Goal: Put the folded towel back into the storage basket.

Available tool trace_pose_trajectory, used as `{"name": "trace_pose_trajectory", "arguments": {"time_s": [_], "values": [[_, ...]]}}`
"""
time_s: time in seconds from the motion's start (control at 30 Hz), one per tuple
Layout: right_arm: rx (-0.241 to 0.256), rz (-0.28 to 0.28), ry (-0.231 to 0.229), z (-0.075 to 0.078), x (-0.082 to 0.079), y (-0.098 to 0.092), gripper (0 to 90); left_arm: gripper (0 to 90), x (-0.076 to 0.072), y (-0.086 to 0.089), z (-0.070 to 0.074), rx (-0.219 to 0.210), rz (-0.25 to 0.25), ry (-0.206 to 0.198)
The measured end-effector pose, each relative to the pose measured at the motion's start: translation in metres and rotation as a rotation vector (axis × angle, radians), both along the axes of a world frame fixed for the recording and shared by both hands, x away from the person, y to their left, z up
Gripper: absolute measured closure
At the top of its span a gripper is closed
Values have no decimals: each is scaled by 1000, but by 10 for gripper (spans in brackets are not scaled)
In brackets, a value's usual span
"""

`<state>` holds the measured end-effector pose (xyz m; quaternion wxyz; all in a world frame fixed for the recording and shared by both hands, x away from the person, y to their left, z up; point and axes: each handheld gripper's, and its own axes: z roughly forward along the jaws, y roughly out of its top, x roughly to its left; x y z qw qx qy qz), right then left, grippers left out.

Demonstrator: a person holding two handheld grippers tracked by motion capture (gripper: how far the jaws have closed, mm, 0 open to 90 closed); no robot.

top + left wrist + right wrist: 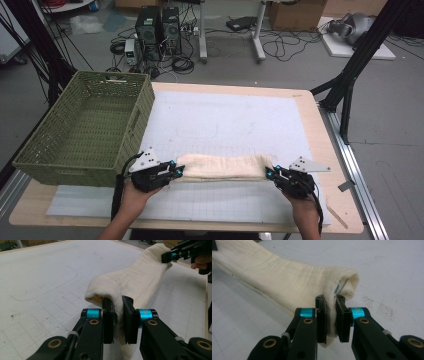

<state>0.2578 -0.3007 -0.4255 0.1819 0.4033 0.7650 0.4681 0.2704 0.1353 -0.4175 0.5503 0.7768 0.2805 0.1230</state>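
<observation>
Both grippers clamp towel; high view adds basket.

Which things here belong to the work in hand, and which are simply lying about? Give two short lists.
In the work:
- cream cloth, folded into a long strip
- left gripper, shut on one end of it
- right gripper, shut on the other end
- white gridded mat under it

Lying about:
- green basket, nothing in it
- computer towers on the floor
- cardboard box
</observation>
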Motion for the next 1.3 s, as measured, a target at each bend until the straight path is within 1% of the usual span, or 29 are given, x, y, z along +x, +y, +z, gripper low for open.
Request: {"name": "trace_pose_trajectory", "arguments": {"time_s": [0.03, 0.07, 0.13, 0.23, 0.27, 0.3, 0.33, 0.37, 0.43, 0.47, 0.57, 0.6, 0.63, 0.7, 0.83, 0.9, 0.93, 0.97, 1.1, 1.2, 1.3], "values": [[4, -1, -4, 1, 0, 0, 811, 803, 0, 0, 1, -3, 0, -6], [0, 2, -24, 3, 0, 0, 811, 804, -1, 1, 2, -6, -1, -12], [4, 4, -30, 4, 0, 0, 811, 804, -1, 2, 6, -16, 0, -23], [4, 20, -63, 9, 0, 1, 810, 805, -2, 6, 12, -32, 3, -39], [6, 25, -68, 10, 0, 1, 811, 805, -3, 7, 14, -37, 5, -45], [9, 27, -79, 11, 1, 1, 811, 805, -3, 9, 16, -41, 4, -50], [26, 30, -86, 13, 3, 2, 811, 805, -4, 10, 19, -49, 8, -57], [26, 30, -86, 13, 3, 2, 811, 805, -4, 11, 20, -49, 8, -63], [35, 29, -106, 17, 7, 5, 811, 806, -6, 13, 25, -54, 11, -77], [35, 29, -106, 17, 7, 5, 811, 806, -6, 14, 27, -55, 13, -85], [40, 31, -125, 23, 11, 9, 811, 807, -8, 19, 34, -67, 23, -103], [43, 33, -137, 26, 14, 11, 811, 807, -8, 20, 36, -69, 25, -106], [46, 34, -135, 28, 15, 12, 811, 807, -8, 21, 37, -71, 26, -108], [51, 36, -148, 32, 19, 14, 811, 807, -9, 24, 41, -77, 33, -117], [36, 47, -162, 41, 26, 20, 812, 808, -12, 27, 48, -82, 42, -137], [38, 52, -169, 46, 30, 21, 813, 809, -13, 29, 51, -84, 44, -145], [42, 53, -180, 48, 32, 22, 813, 809, -13, 29, 53, -88, 45, -148], [50, 54, -178, 50, 34, 23, 813, 809, -14, 30, 55, -91, 48, -153], [36, 62, -192, 60, 43, 29, 813, 810, -17, 34, 60, -94, 59, -163], [40, 68, -208, 69, 50, 33, 813, 810, -18, 37, 63, -100, 69, -167], [32, 74, -219, 77, 56, 38, 813, 810, -20, 40, 67, -104, 77, -175]]}}
